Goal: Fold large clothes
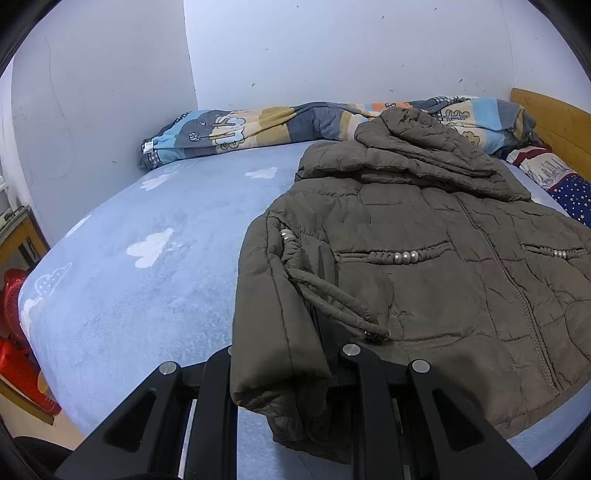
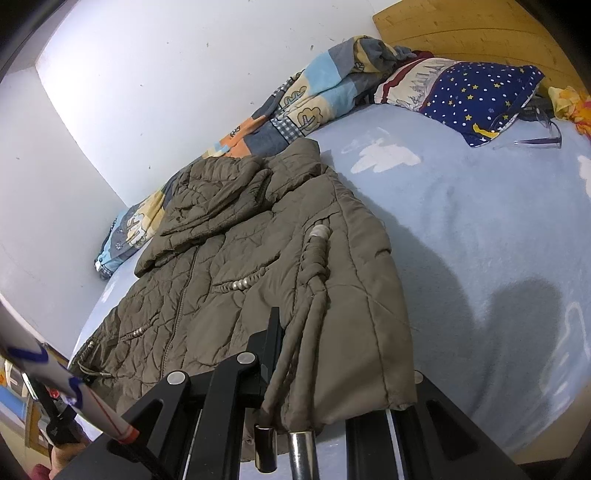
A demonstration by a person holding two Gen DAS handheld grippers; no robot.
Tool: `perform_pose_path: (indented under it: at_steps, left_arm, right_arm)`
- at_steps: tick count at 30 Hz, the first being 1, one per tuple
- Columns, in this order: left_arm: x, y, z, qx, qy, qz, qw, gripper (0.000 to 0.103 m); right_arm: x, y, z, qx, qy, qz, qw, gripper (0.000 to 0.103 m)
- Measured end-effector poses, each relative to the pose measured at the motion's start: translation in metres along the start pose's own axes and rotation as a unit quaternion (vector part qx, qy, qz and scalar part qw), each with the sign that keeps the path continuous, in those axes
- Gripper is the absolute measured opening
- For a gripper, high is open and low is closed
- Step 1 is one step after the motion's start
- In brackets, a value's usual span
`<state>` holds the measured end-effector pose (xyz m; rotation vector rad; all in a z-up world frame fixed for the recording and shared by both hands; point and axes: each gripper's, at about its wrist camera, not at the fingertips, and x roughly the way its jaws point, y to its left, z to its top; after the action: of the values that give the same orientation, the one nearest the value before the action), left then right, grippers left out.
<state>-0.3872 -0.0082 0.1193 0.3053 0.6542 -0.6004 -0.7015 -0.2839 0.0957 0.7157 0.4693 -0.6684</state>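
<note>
Nearest the left wrist camera, the left gripper (image 1: 291, 369) is clenching the cuff end of one sleeve (image 1: 273, 332) of the brown quilted jacket (image 1: 424, 258), the fabric draping over its black fingers. In the right wrist view, the right gripper (image 2: 295, 376) is likewise clamping the other sleeve (image 2: 365, 332), with a metal-tipped drawcord (image 2: 291, 354) hanging down beside it. Beyond both grippers, the jacket is lying front up and zipped on the light blue cloud-print bed sheet (image 1: 129, 277), its hood (image 1: 424, 147) resting toward the wall. Farther back, a patchwork-print blanket (image 1: 258, 129) is lying bunched along the white wall (image 1: 332, 55), its near edge touching the hood. At the far right, a star-print pillow (image 2: 480, 96) is sitting against the wooden headboard (image 2: 461, 33).
</note>
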Motion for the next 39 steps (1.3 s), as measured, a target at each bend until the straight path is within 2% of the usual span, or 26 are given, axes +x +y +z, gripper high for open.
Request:
perform_pose_path:
  at_steps: [10, 23, 39]
  left_arm:
    - [-0.001, -0.001, 0.001, 0.004, -0.002, 0.001, 1.0, 0.017]
    - [-0.018, 0.003, 0.016, -0.003, -0.017, -0.008, 0.9998, 0.017]
    - [-0.023, 0.003, 0.043, -0.012, -0.028, -0.015, 0.9994, 0.017]
  right_arm:
    - [0.0, -0.003, 0.001, 0.005, 0.001, 0.004, 1.0, 0.012]
    - [-0.016, 0.015, 0.015, -0.016, -0.021, 0.033, 0.999, 0.012]
    - [-0.021, 0.024, 0.037, -0.022, -0.028, 0.051, 0.998, 0.012]
